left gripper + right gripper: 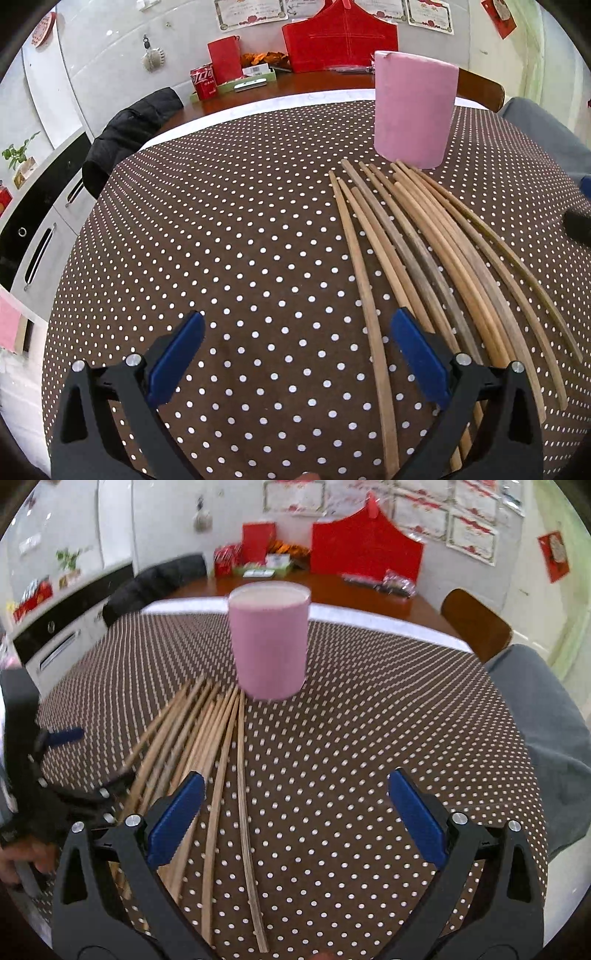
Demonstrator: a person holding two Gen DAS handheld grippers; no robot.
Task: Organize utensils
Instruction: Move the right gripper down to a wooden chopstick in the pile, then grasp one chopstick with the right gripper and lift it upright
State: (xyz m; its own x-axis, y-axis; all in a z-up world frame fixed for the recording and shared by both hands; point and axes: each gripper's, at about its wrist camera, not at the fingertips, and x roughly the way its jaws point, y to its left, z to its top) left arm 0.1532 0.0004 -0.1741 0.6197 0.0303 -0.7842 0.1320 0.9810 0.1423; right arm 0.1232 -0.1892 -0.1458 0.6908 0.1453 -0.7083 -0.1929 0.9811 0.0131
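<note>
Both tongs spread wide over the chopsticks, nothing picked up yet.

The left gripper (297, 354) hangs with its jaws released; one chopstick runs between them untouched, and the rest of the chopsticks (436, 258) fan out under and past its right finger. The right gripper (295, 812) is likewise spread and empty, its left finger over the bundle's near ends. To do this well, I judge each tong should straddle a single outer stick near its middle and close squarely before lifting, so neighbours stay put. The sticks lie across the middle of the dotted tablecloth (221, 240), their far tips just beside the upright pink cup (413, 110); whether it holds anything cannot be seen.
</note>
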